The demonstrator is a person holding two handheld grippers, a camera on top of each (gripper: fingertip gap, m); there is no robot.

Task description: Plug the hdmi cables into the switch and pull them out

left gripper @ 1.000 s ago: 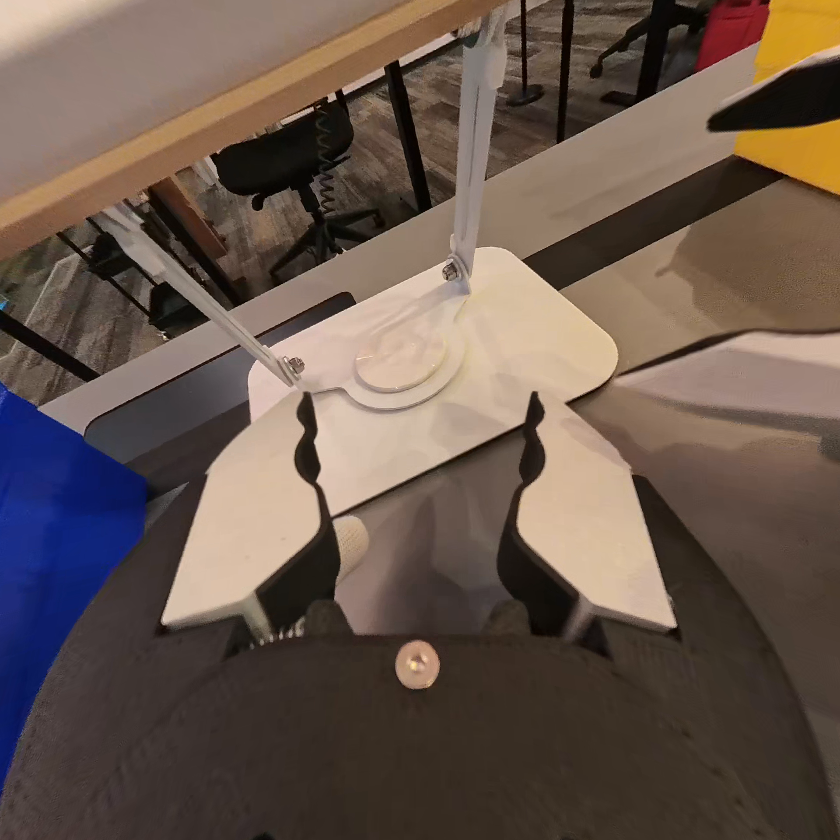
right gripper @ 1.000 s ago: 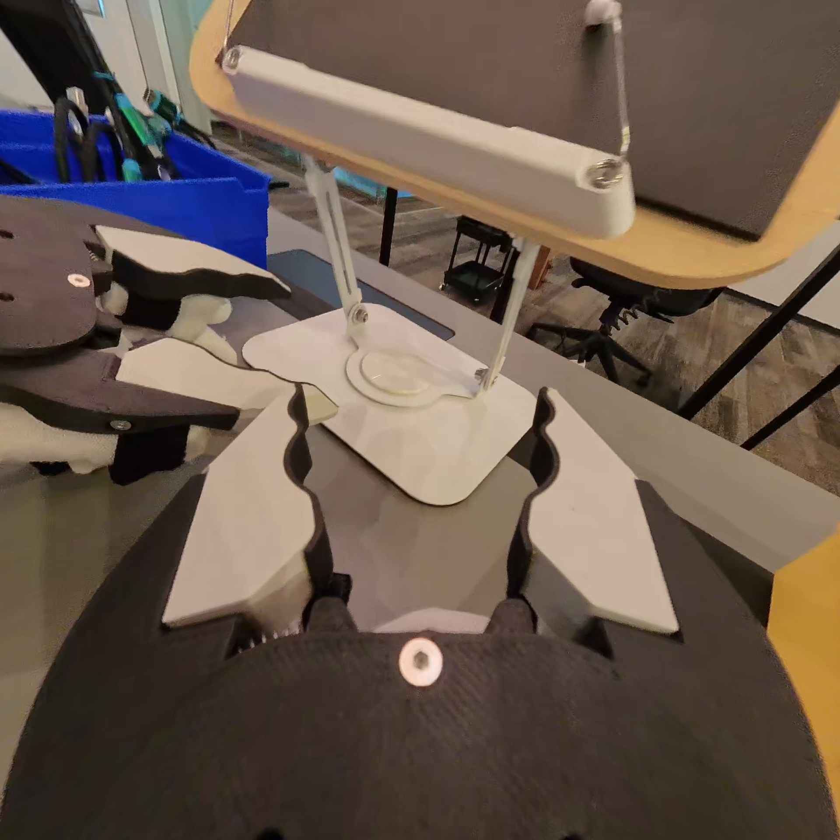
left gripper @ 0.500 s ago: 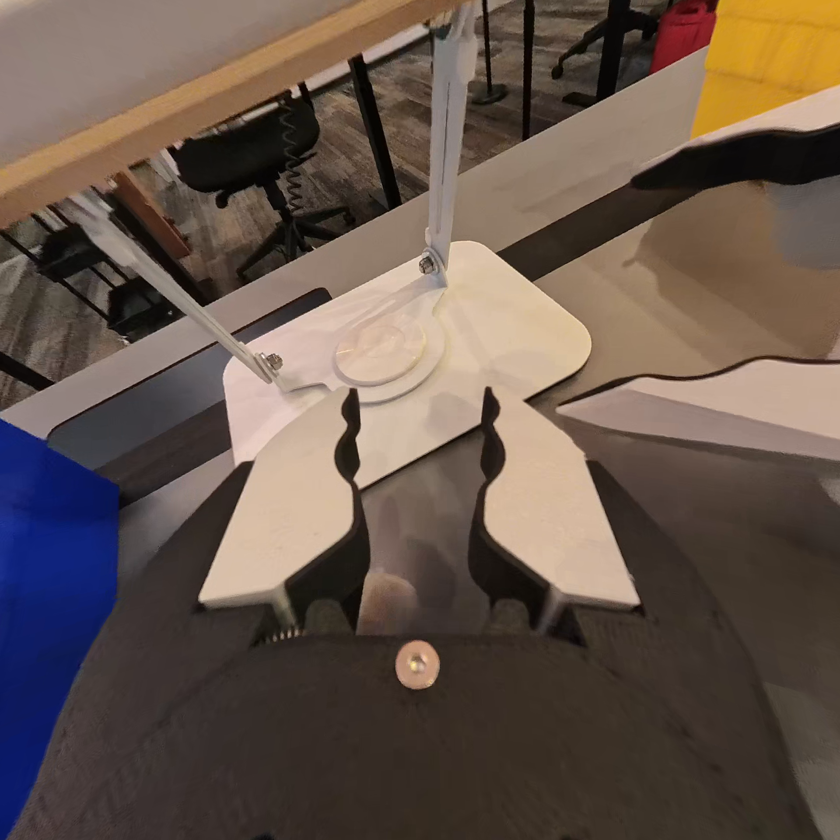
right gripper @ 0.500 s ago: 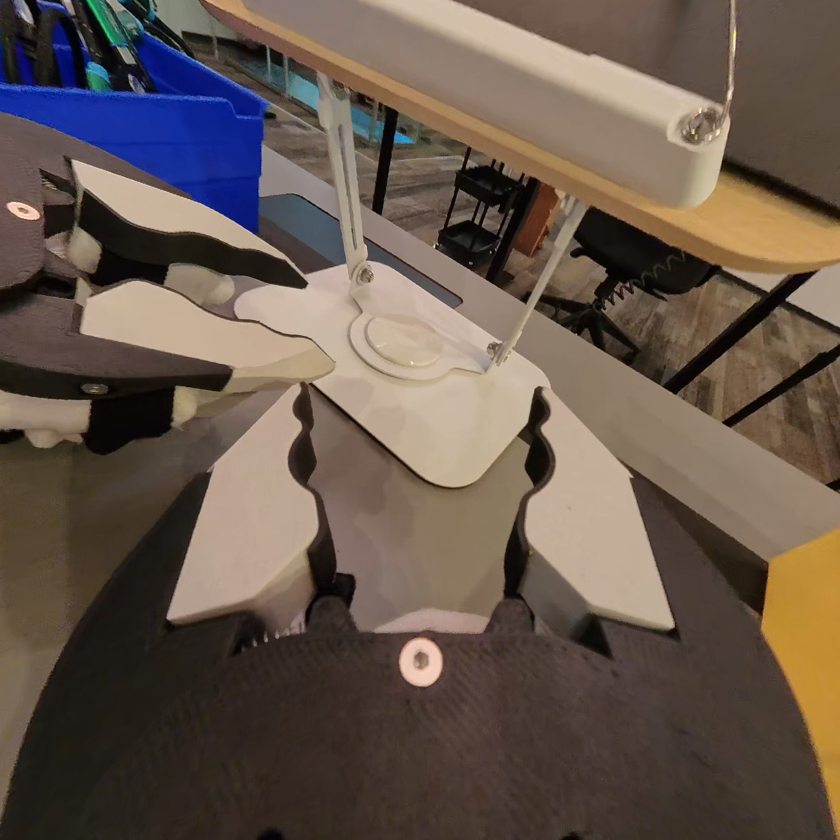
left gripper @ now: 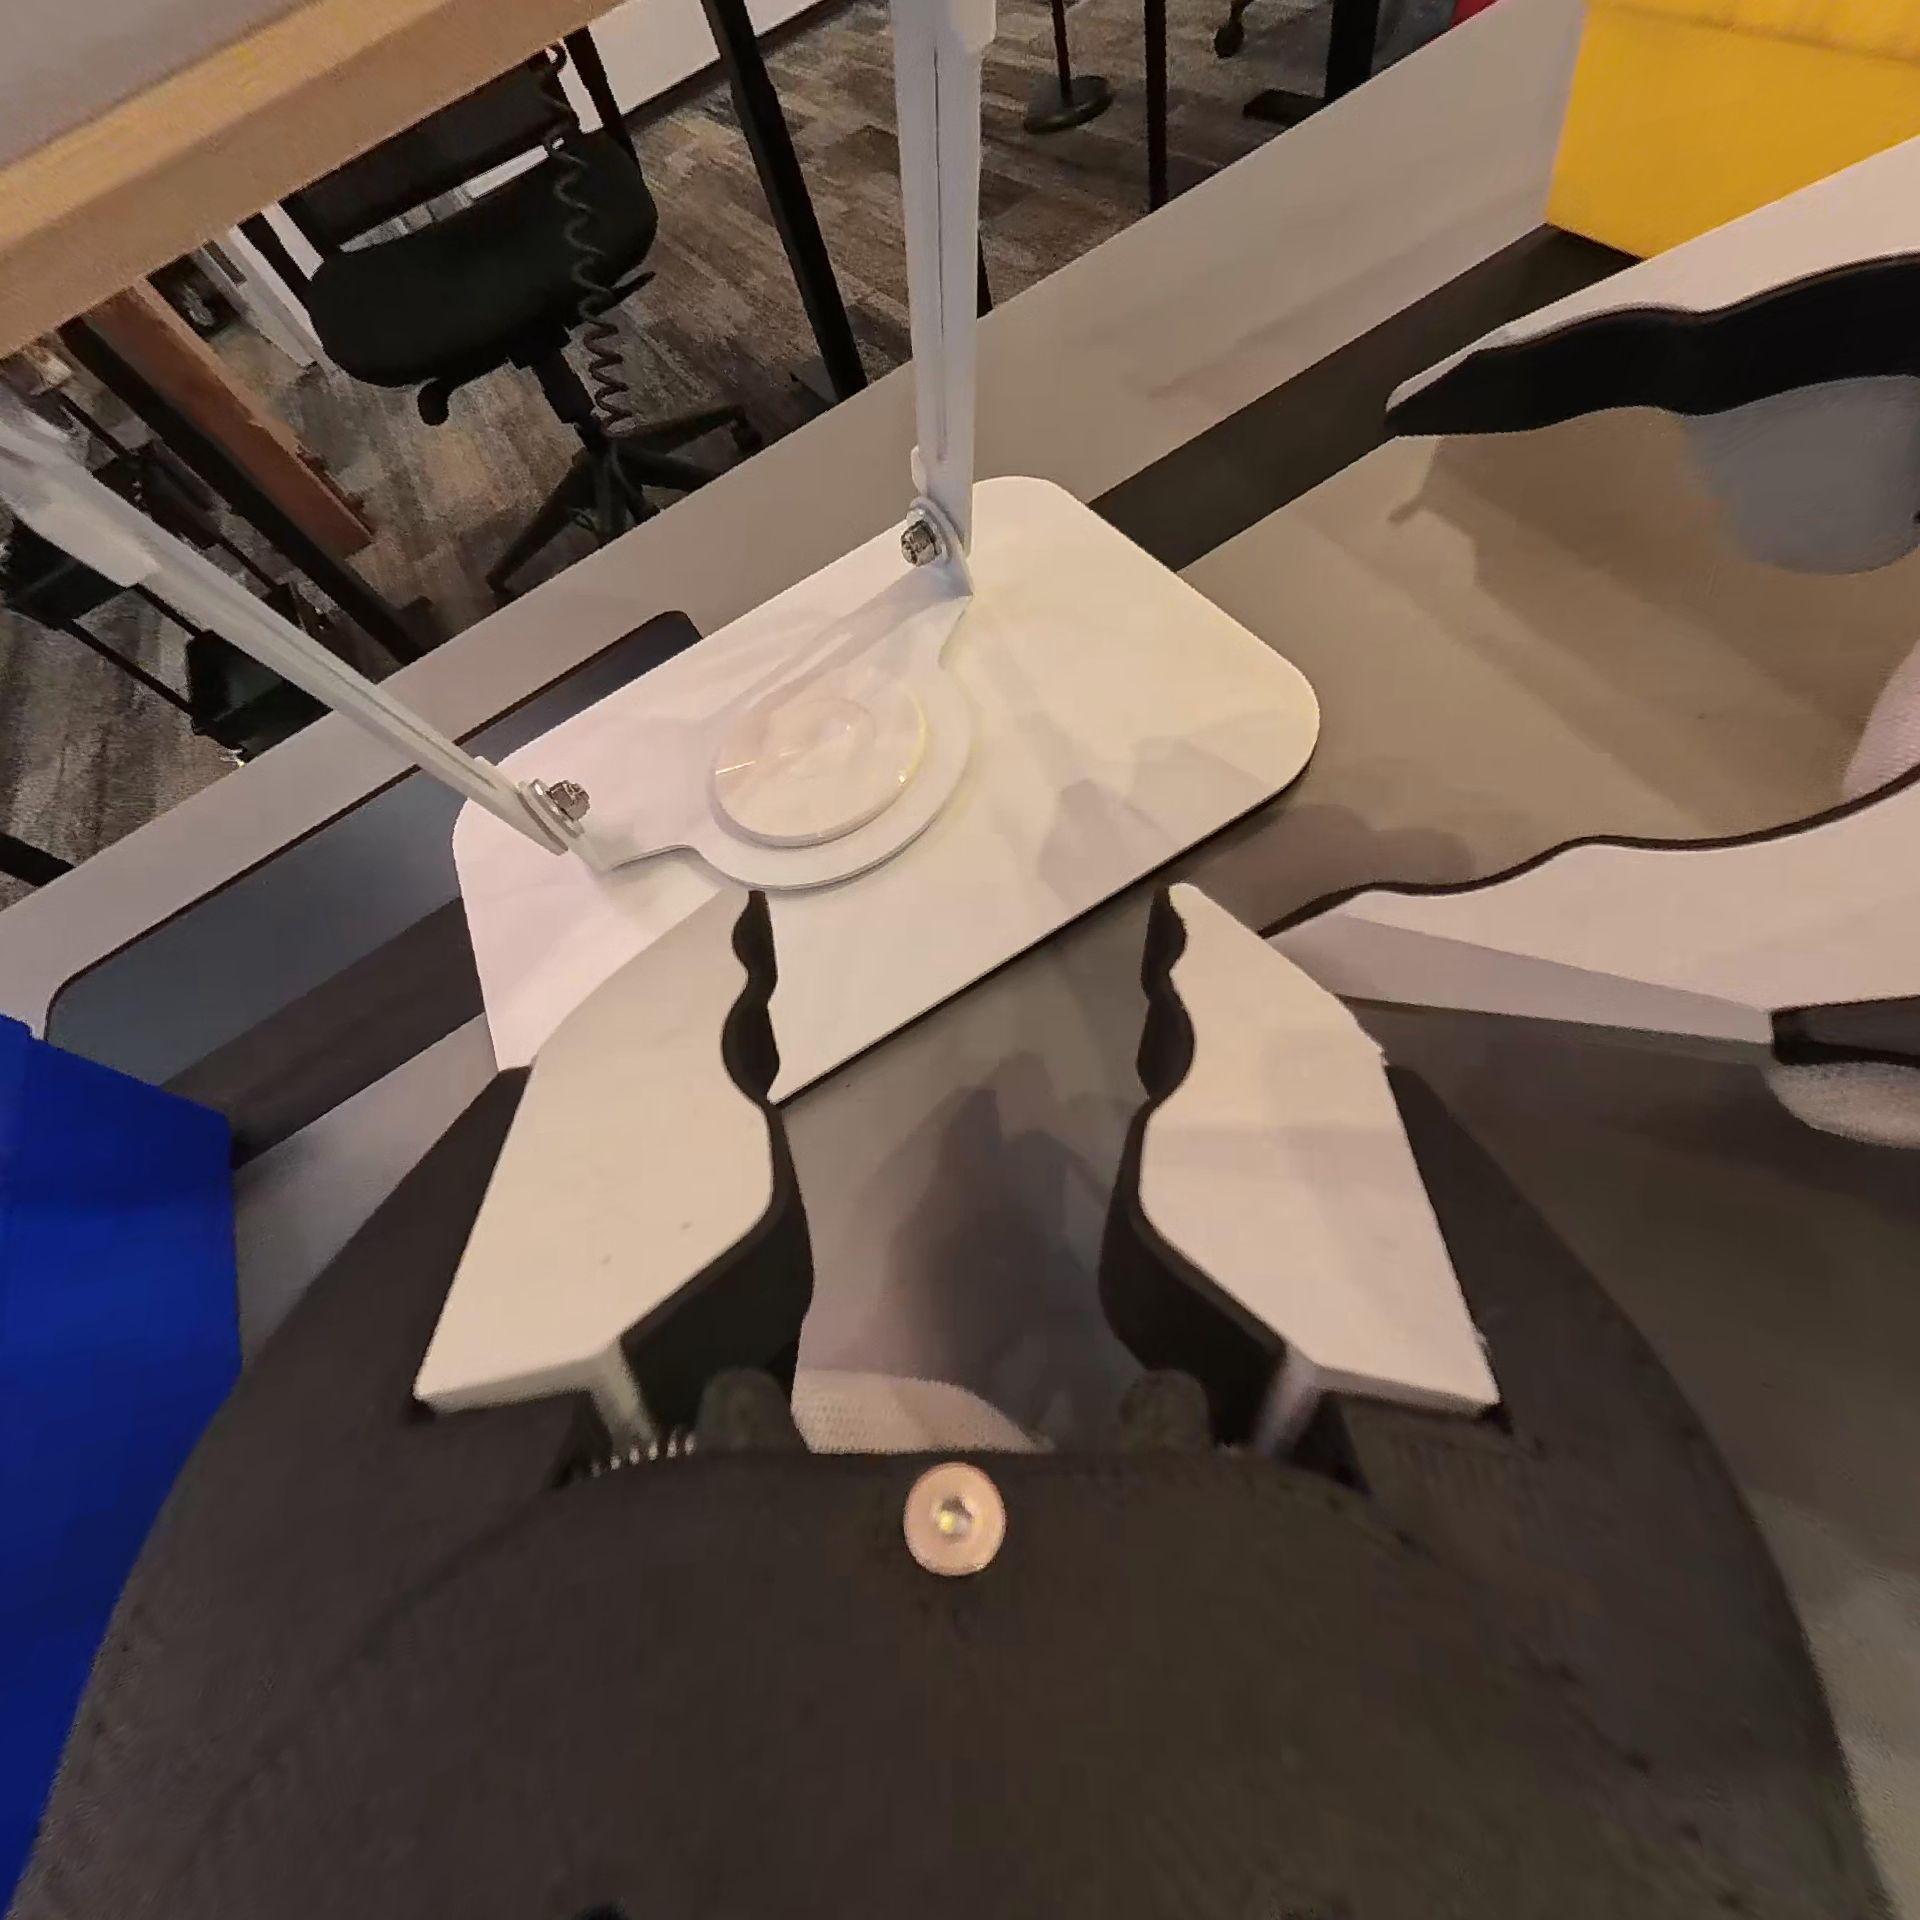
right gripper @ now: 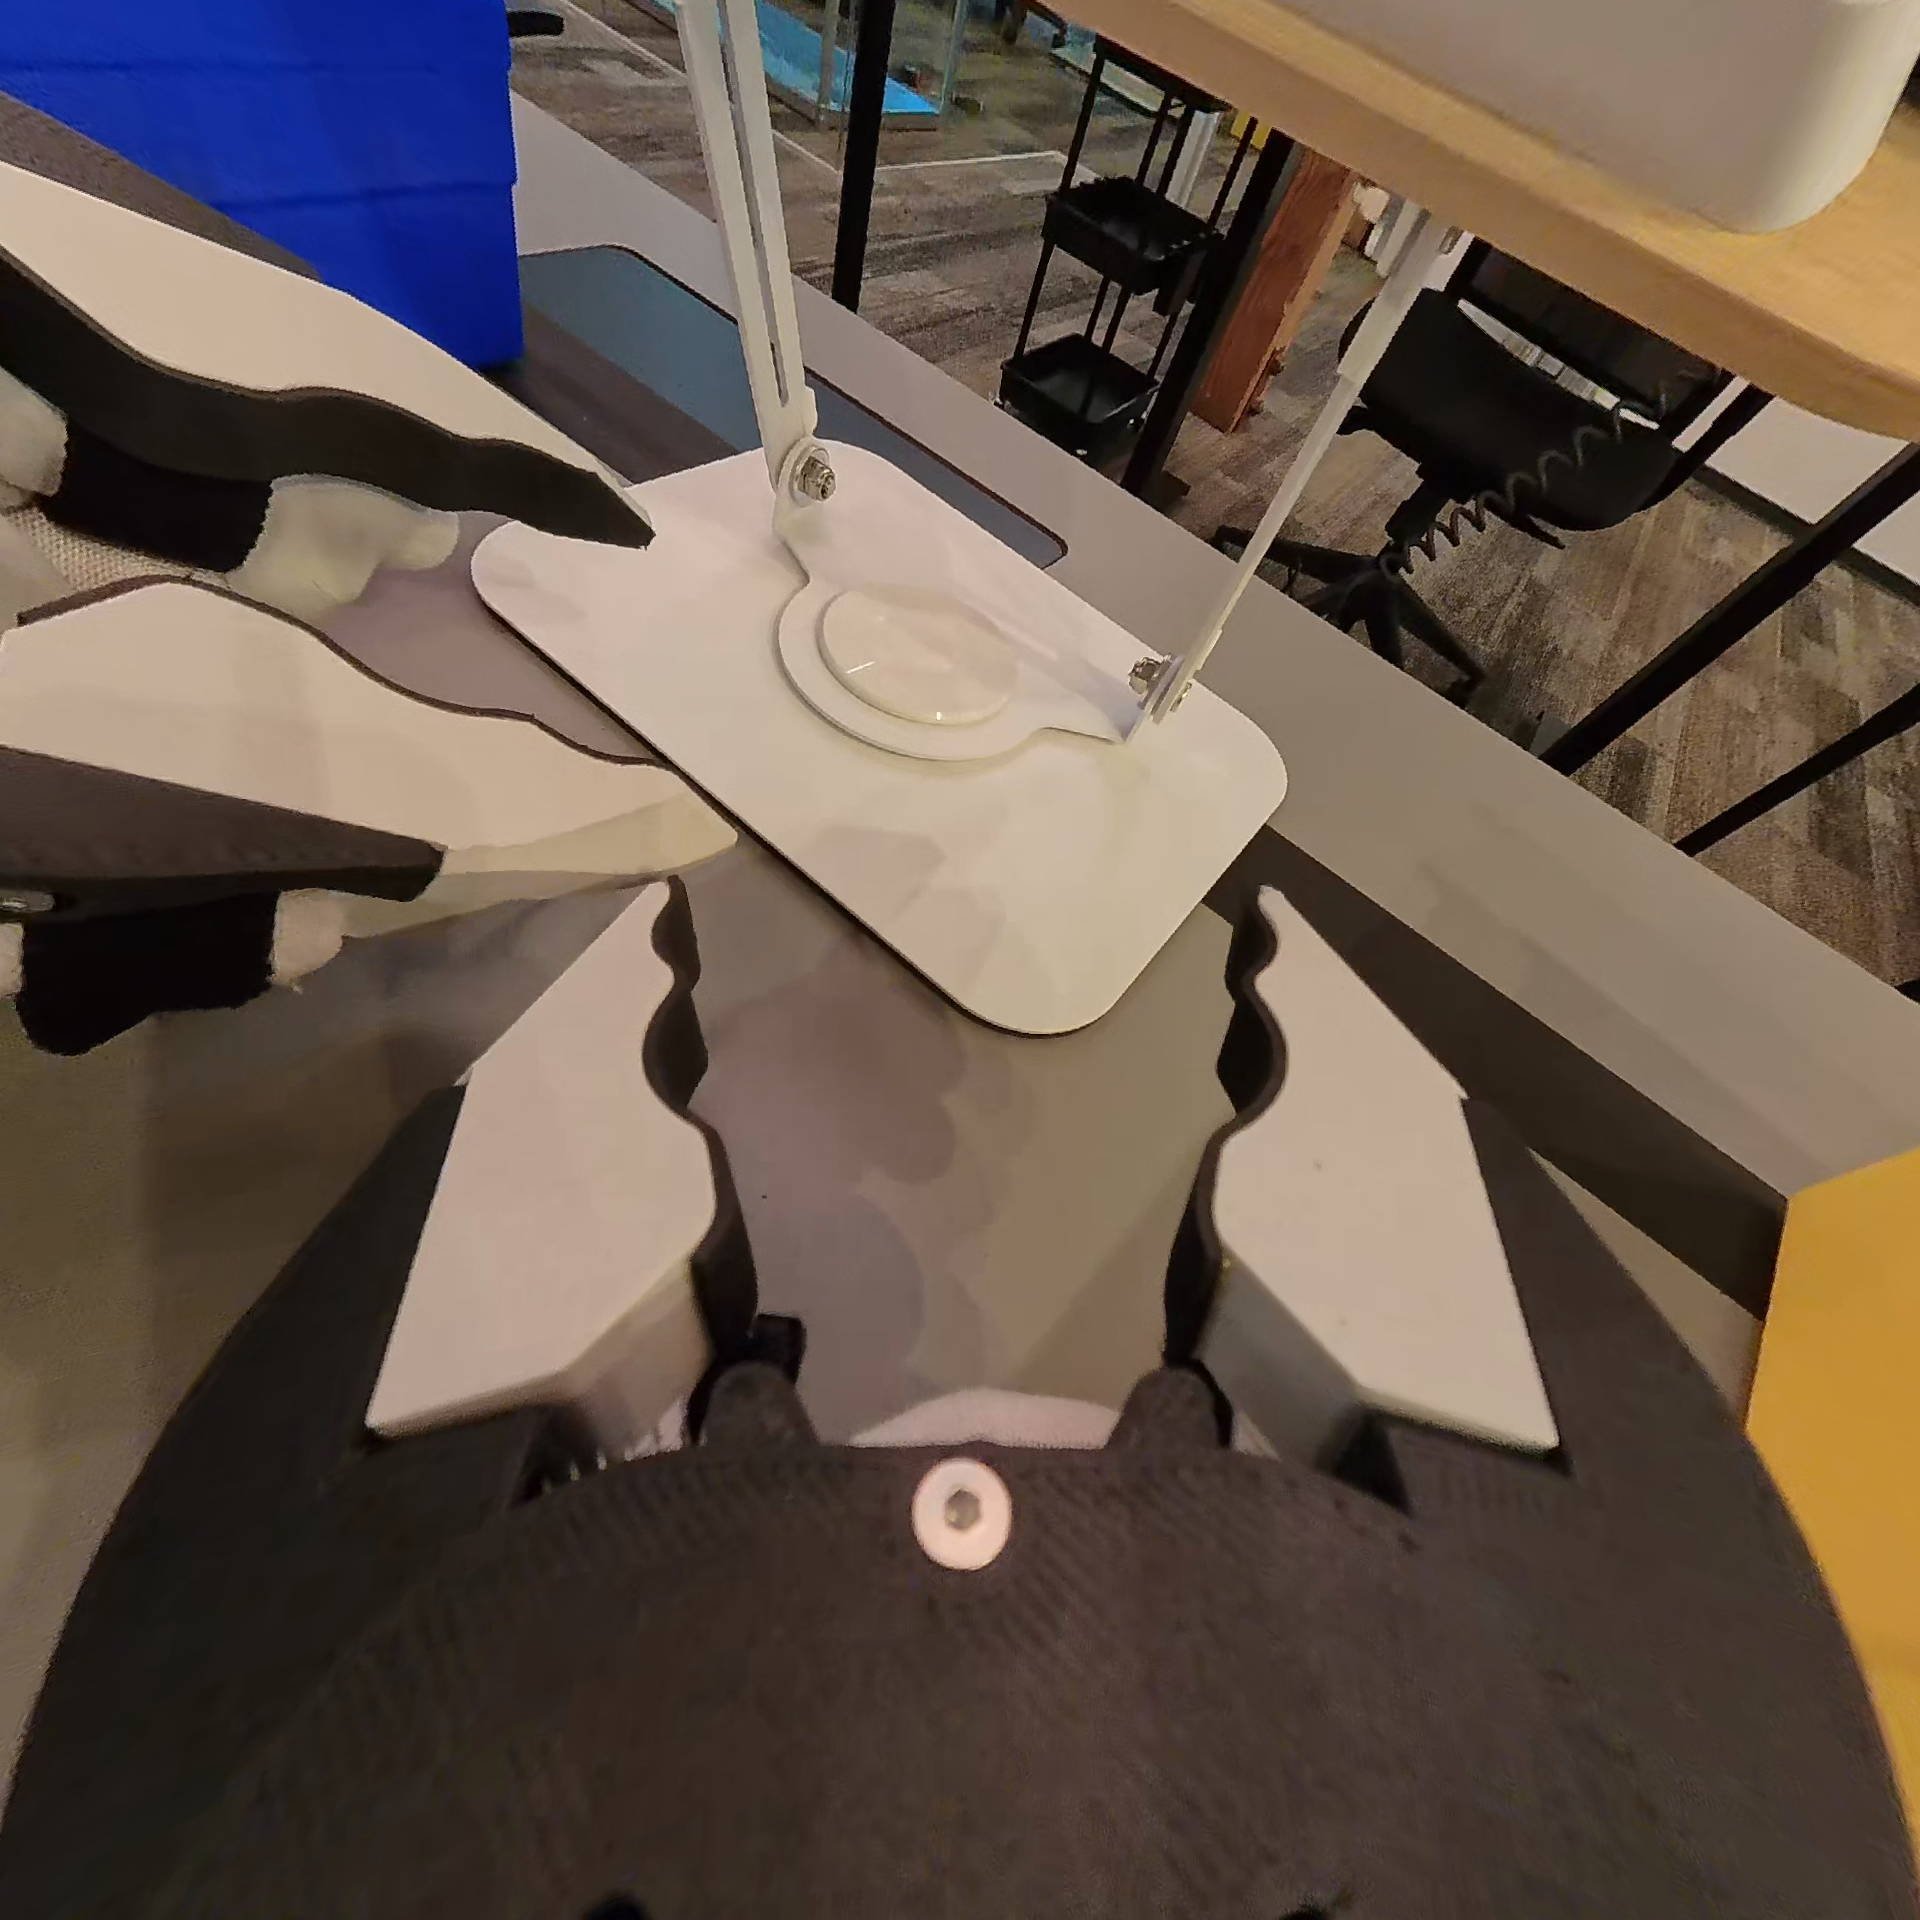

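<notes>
Left tongs point(left gripper: 961, 914) have spread wide again after narrowing, empty; right tongs point(right gripper: 961, 914) stay wide, empty, nearer the white base plate point(right gripper: 1039, 862).

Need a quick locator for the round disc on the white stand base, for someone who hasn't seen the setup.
Start at the grey table, then find the flat white base plate lying on it, with two thin white struts bolted to it. The round disc sits between the strut feet, inside a raised ring; it is the only domed, glossy circle on the otherwise flat plate.

White stand base point(left gripper: 1091, 727), blue bin point(left gripper: 94, 1299) beside.
</notes>
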